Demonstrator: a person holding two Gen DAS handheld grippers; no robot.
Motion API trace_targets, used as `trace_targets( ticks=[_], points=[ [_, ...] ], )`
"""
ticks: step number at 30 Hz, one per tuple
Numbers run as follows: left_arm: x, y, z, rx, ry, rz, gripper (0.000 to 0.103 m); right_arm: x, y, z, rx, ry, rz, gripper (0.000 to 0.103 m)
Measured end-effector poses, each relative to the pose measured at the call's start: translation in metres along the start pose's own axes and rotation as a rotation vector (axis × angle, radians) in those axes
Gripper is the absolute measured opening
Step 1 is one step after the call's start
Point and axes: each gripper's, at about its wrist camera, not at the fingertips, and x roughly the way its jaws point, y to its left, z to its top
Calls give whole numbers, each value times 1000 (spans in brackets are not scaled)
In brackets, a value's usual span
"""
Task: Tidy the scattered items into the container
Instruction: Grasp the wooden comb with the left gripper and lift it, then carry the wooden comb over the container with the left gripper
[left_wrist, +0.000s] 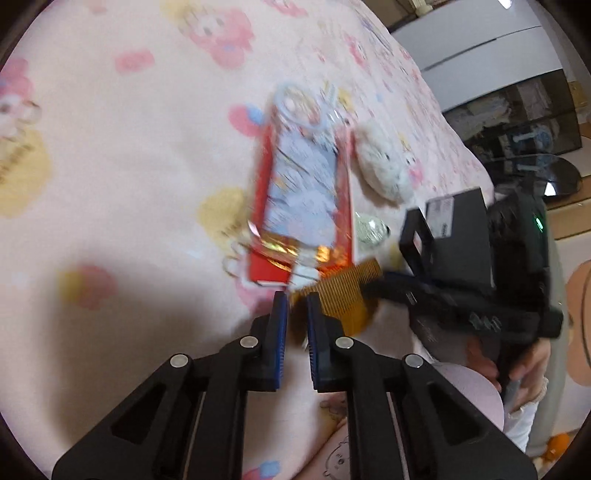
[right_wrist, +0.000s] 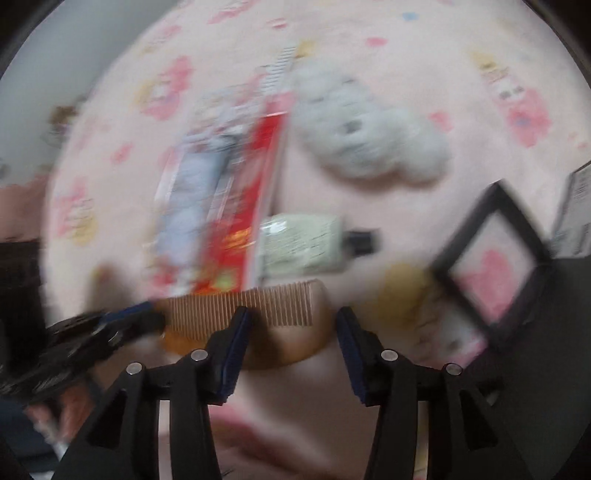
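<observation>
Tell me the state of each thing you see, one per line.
left gripper: shut on the comb's end
right gripper: open, empty
comb: gripped at one end, outside the box
red box: open, partly filled
tube: capped, lying beside the box
plush toy: lying outside the box

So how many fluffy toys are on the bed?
1. The white plush toy lies on the pink bedsheet, right of the red box. More may be hidden.

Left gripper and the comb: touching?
Touching. The right wrist view shows the left gripper closed over one end of the comb with no gap. The left wrist view shows the comb running in between its nearly shut jaws.
</observation>
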Motion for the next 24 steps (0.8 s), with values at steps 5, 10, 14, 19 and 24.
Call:
trace_targets(
  ticks=[5, 10, 14, 19, 24],
  points=[
    [6, 16, -1, -62, 82, -73, 37, -4, 3, -4, -24, -19, 14, 44],
    [16, 6, -5, -47, 92, -56, 29, 1, -3, -4, -11, 2, 71, 37],
    [-13, -18, -3, 4, 6, -25, 29, -23, 9, -17, -37, -86, 45, 35],
    [-60, -74, 2, 168, -89, -81, 27, -85, 22, -40, -25, -258, 78, 35],
    [-69, -153, 0, 341, -85, -162, 27, -155, 3, -76, 35, -442, 51, 35]
  ],
)
